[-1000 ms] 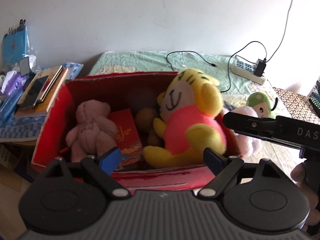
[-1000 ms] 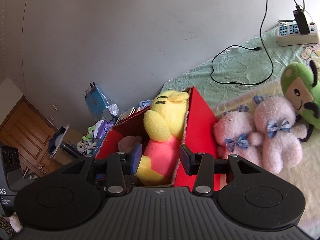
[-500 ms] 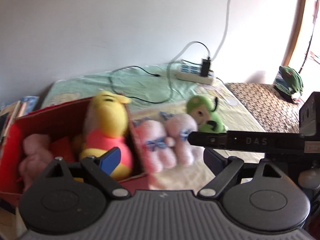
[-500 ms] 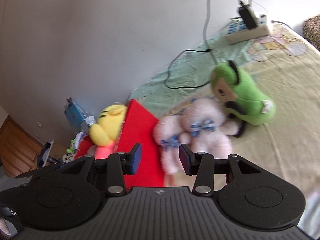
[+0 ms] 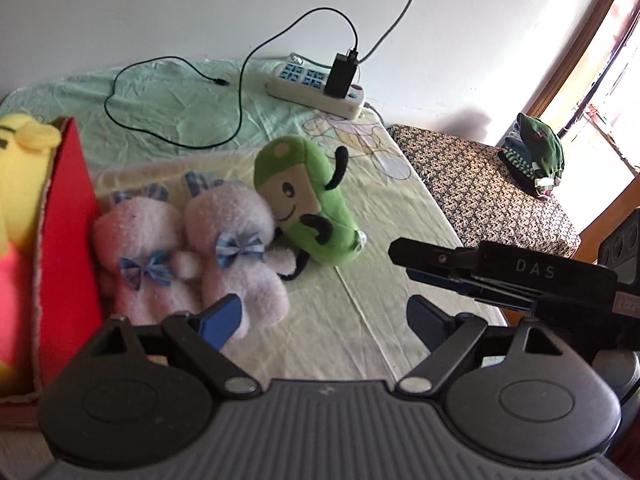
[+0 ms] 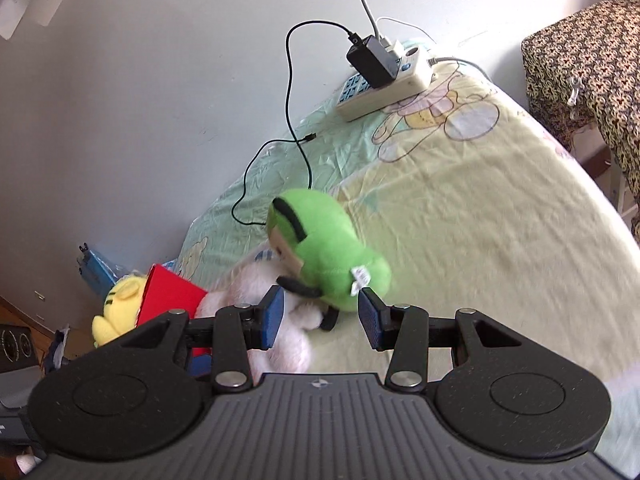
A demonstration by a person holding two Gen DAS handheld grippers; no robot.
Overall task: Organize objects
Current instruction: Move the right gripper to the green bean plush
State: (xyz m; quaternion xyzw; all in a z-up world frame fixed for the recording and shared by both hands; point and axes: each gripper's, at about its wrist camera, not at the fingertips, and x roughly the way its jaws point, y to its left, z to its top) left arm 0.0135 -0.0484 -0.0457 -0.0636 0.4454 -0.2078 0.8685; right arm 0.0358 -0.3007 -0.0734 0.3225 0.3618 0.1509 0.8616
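Observation:
A green plush (image 5: 308, 208) lies on the bed sheet (image 5: 360, 344), leaning on two pink plush bunnies with blue bows (image 5: 192, 256). To their left stands a red box (image 5: 68, 216) holding a yellow plush (image 5: 20, 184). My left gripper (image 5: 324, 320) hovers over the sheet in front of the bunnies; its jaws are closing with nothing between them. My right gripper (image 6: 322, 318) is open, its fingertips on either side of the green plush's (image 6: 332, 256) lower end without pressing it. It also shows as a black bar, the right gripper (image 5: 460, 268).
A power strip (image 5: 316, 90) with a black charger and a loose cable lies by the wall at the back. Right of the bed is a patterned surface (image 5: 480, 184) with a green cloth bundle (image 5: 536, 152). The red box's corner (image 6: 172, 296) is near the bunnies.
Both grippers swung right, away from the red box and over the bed. The green plush and the bunnies are now close in front, and the left jaws have narrowed a little.

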